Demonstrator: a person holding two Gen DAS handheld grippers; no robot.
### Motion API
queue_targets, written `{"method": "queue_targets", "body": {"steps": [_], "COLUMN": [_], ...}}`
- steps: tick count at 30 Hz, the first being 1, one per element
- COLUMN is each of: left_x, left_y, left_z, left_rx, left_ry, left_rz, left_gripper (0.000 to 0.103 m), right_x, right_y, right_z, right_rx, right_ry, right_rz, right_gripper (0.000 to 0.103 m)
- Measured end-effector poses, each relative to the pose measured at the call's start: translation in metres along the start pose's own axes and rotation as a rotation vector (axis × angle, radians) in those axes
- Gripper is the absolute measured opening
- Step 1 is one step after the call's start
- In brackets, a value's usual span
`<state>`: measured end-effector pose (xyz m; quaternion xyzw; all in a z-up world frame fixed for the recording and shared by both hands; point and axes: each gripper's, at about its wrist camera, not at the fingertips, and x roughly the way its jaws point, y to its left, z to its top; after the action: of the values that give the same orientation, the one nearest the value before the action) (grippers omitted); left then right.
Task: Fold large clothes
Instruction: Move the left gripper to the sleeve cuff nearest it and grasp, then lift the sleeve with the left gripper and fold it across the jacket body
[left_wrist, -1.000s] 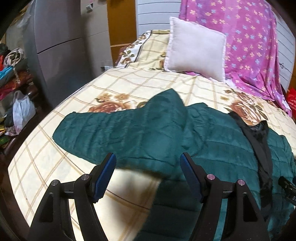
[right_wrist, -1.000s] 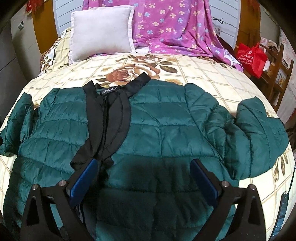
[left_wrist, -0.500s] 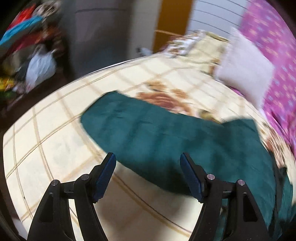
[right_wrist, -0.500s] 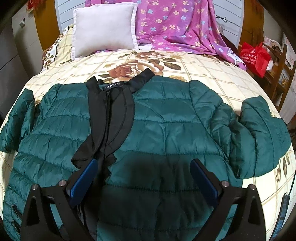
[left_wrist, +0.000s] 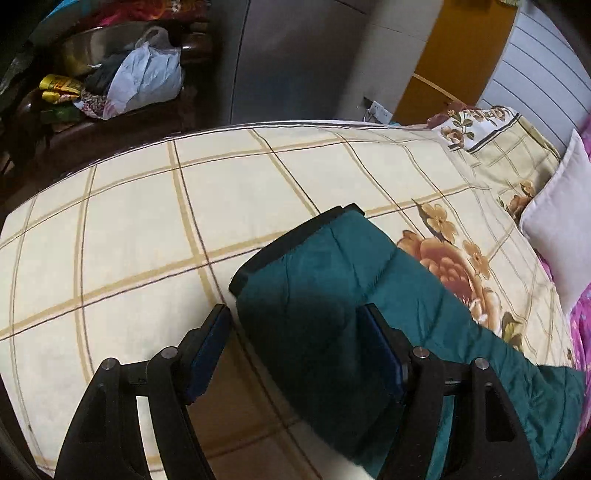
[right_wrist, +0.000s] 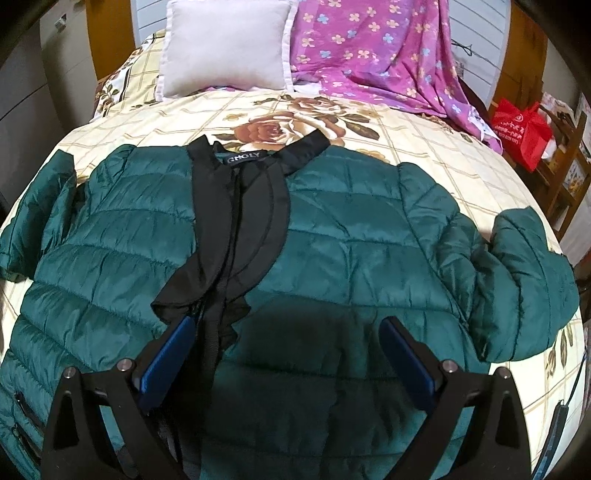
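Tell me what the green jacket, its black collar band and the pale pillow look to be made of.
Green jacket: looks like thin synthetic shell, nylon or polyester, over padding; slight sheen, stitched puffy channels. Black collar band: matte woven lining fabric, no shine. Pale pillow: soft matte cloth, maybe cotton or velour; weave too fine to tell.

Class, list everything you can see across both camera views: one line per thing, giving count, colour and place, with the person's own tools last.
Jacket: one, dark green with black collar, spread on the bed.
Sleeve: one, green with black cuff, ahead of the left gripper.
Bedsheet: one, cream checked, floral.
Pillow: one, pale, at the bed's head.
Cloth: one, purple flowered, beside the pillow.
Bag: one, red, right of the bed.
Plastic bag: one, whitish, off the bed.
Left gripper: open, blue fingers.
Right gripper: open, over the jacket.
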<state>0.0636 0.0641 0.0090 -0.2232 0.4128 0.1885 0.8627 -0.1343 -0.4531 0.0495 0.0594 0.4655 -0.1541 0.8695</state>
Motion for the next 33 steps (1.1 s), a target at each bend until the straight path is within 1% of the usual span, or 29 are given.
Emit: {"method": "queue_targets", "body": {"steps": [1, 2, 3, 4, 5, 8, 11, 17, 20, 24, 27, 31, 33], "left_x": [0.001, 0.002, 0.003, 0.004, 0.004, -0.006, -0.034, -0.109, -0.142, -0.187, -0.212, -0.235, -0.247], "left_y": [0.0, -0.002, -0.004, -0.004, -0.004, -0.004, -0.011, -0.043, -0.068, -0.108, -0.131, -0.161, -0.18], "left_z": [0.001, 0.002, 0.001, 0.002, 0.002, 0.002, -0.001, -0.013, -0.025, -0.058, -0.083, -0.114, -0.135], "left_rx": [0.004, 0.009, 0.026, 0.035, 0.045, 0.032, 0.06, 0.16, 0.223, 0.345, 0.41, 0.488, 0.532], "left_ry": [-0.008, -0.014, -0.025, -0.028, -0.026, -0.036, -0.077, -0.15, -0.164, -0.149, -0.142, -0.102, -0.082], "left_rz": [-0.001, -0.009, -0.006, -0.012, -0.032, -0.09, -0.151, -0.287, -0.352, -0.461, -0.523, -0.596, -0.629], "left_gripper": [0.042, 0.034, 0.022, 0.015, 0.001, 0.0, 0.0, 0.0, 0.0, 0.0, 0.0, 0.0, 0.0], "right_x": [-0.001, -0.003, -0.004, -0.005, -0.006, -0.006, -0.008, -0.017, -0.023, -0.035, -0.043, -0.051, -0.055], "right_y": [0.0, 0.001, 0.001, 0.001, 0.001, 0.0, -0.002, -0.014, -0.019, -0.023, -0.032, -0.049, -0.06], "right_z": [0.0, 0.0, 0.001, 0.001, 0.001, 0.001, -0.001, -0.006, -0.008, -0.011, -0.014, -0.018, -0.02], "right_rx": [-0.002, -0.002, -0.003, -0.003, -0.002, -0.005, -0.003, 0.034, 0.054, 0.048, 0.058, 0.089, 0.109], "right_ry": [-0.003, -0.007, -0.009, -0.012, -0.014, -0.014, -0.013, -0.014, -0.013, -0.033, -0.044, -0.049, -0.053], "right_rz": [0.0, 0.003, 0.005, 0.005, 0.004, -0.003, -0.006, 0.008, 0.023, 0.015, 0.012, 0.006, 0.002], "right_gripper": [0.101, 0.101, 0.101, 0.101, 0.101, 0.101, 0.101, 0.101, 0.101, 0.101, 0.101, 0.101, 0.101]}}
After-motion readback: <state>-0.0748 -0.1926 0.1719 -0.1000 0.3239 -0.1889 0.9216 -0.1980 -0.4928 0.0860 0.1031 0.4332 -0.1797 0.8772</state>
